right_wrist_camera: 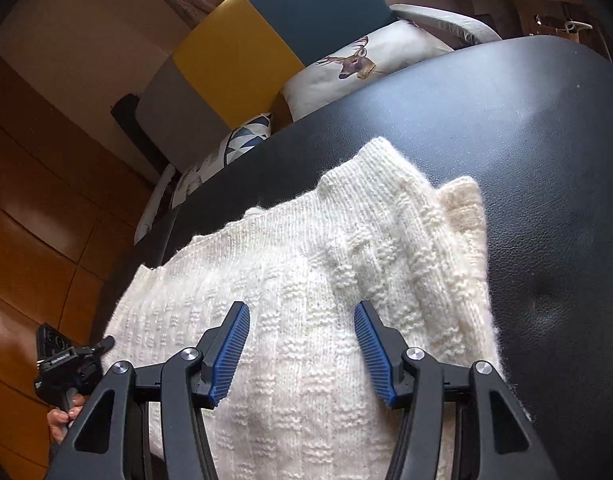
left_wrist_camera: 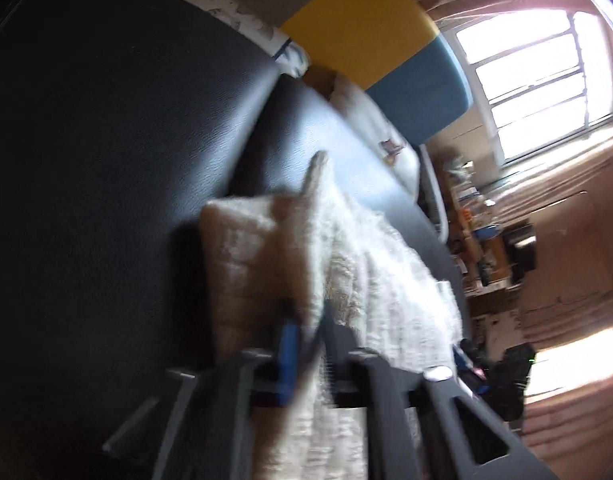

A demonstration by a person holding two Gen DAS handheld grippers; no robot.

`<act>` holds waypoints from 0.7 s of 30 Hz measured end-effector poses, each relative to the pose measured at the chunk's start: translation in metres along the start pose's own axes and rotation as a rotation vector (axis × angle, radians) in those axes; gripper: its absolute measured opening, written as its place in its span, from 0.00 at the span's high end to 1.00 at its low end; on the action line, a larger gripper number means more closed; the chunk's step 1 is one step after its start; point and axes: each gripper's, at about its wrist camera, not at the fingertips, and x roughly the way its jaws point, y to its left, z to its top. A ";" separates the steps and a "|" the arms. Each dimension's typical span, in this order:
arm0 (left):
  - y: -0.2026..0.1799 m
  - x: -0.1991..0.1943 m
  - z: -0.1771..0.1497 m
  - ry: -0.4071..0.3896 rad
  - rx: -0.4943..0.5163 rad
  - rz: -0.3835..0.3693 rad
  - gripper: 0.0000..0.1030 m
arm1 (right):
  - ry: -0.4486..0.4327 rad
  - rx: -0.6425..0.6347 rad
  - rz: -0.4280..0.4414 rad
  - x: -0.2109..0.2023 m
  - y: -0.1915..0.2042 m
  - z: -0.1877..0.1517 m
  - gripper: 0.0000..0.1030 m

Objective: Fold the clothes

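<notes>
A cream knitted sweater lies on a black leather surface. My right gripper is open and empty, hovering over the middle of the sweater, with its blue pads spread wide. In the left wrist view my left gripper is shut on an edge of the sweater and holds a fold of it lifted off the black surface. That view is blurred. The left gripper also shows at the sweater's left edge in the right wrist view.
A yellow, blue and grey chair with a deer-print cushion stands behind the surface. A wooden floor lies to the left. A bright window and cluttered shelves are at the right.
</notes>
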 end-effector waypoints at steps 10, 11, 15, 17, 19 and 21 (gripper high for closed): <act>0.024 -0.018 -0.022 -0.016 -0.059 0.110 0.93 | -0.027 -0.161 -0.051 0.009 0.009 -0.016 0.45; 0.020 -0.022 -0.020 -0.027 -0.050 0.128 0.92 | -0.030 -0.162 -0.051 0.009 0.008 -0.017 0.45; 0.001 -0.041 -0.012 -0.112 -0.009 0.168 0.92 | -0.041 -0.132 -0.040 0.007 0.004 -0.018 0.45; -0.012 -0.045 -0.008 -0.143 0.016 0.119 0.84 | -0.037 -0.129 -0.043 0.008 0.005 -0.018 0.45; -0.040 -0.030 -0.004 -0.104 0.121 0.088 0.82 | -0.031 -0.132 -0.048 0.007 0.006 -0.018 0.45; -0.071 -0.008 -0.002 -0.052 0.265 0.093 0.76 | -0.027 -0.134 -0.048 0.007 0.006 -0.018 0.45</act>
